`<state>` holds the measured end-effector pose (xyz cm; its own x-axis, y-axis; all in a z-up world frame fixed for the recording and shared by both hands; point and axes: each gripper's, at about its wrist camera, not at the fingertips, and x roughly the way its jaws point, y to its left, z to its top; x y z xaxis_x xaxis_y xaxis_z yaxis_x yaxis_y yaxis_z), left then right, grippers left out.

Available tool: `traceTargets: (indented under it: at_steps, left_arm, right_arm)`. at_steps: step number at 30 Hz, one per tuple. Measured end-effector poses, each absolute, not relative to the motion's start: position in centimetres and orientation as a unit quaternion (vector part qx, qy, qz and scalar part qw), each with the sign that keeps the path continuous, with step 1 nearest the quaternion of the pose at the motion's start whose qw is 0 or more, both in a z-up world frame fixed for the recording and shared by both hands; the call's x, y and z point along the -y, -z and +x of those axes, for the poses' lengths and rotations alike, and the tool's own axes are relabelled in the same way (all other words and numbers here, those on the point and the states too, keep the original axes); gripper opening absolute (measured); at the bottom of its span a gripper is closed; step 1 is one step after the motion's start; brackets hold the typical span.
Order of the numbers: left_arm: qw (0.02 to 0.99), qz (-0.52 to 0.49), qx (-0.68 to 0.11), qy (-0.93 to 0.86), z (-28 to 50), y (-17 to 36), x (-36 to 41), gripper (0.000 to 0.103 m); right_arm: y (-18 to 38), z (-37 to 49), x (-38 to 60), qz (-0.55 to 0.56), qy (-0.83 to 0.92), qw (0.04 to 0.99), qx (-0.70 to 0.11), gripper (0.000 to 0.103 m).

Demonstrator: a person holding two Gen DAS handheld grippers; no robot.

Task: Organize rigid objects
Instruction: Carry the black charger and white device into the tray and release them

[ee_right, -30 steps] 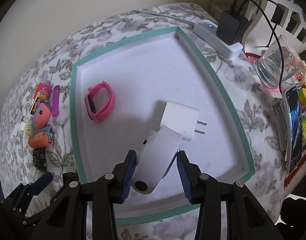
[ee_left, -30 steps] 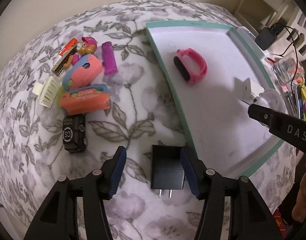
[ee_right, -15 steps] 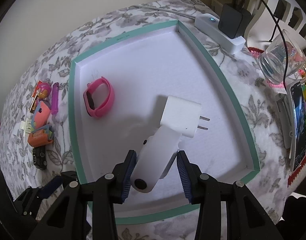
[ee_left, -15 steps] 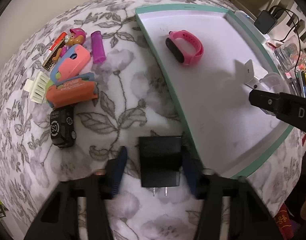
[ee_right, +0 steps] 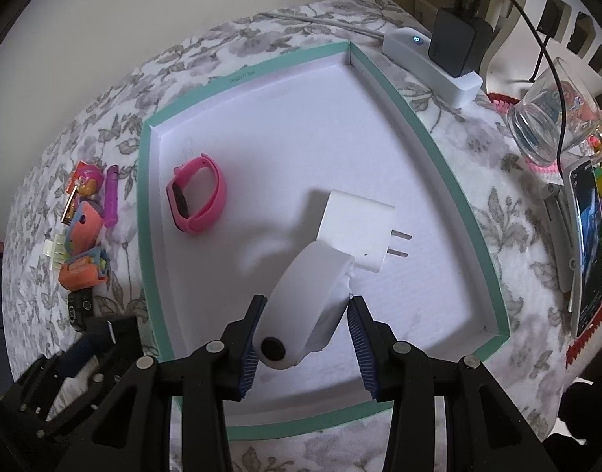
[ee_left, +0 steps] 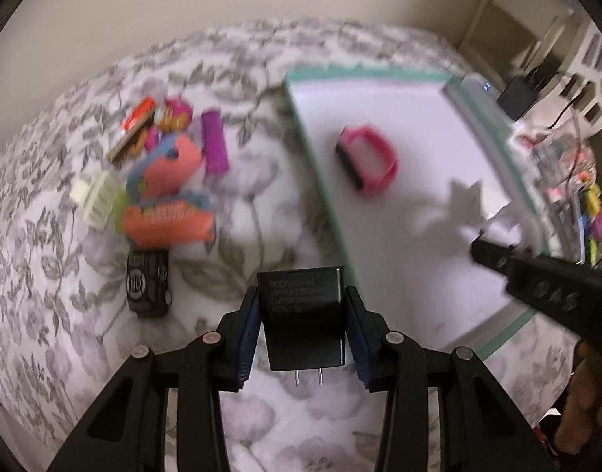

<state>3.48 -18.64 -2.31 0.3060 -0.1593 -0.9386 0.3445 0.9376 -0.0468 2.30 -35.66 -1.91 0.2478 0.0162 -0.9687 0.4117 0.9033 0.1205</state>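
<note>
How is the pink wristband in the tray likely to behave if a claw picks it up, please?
The pink wristband is a thin closed loop, so it would probably flex and squash under the pads. It looks light for its size. Lying on its side in the tray, it seems unlikely to roll.

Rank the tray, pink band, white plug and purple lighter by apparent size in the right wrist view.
1. Tray
2. White plug
3. Pink band, close to the plug in apparent size, so that order is unsure
4. Purple lighter
</note>
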Motion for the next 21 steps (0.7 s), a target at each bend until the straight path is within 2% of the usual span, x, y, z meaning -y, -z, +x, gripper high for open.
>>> traceTargets:
  at_steps: [8,21]
  left_arm:
    - [0.822,0.092,-0.520,0.213,2.1,0.9,22.1,0.043]
    - [0.807,0.122,-0.530,0.232,1.0,3.8,25.3,0.043]
  right_arm:
    - [2.2,1.9,36.8,0.180,0.140,0.763,-0.604,0.045]
    - [3.0,1.2,38.1,0.194,0.139,0.752,-0.614,0.045]
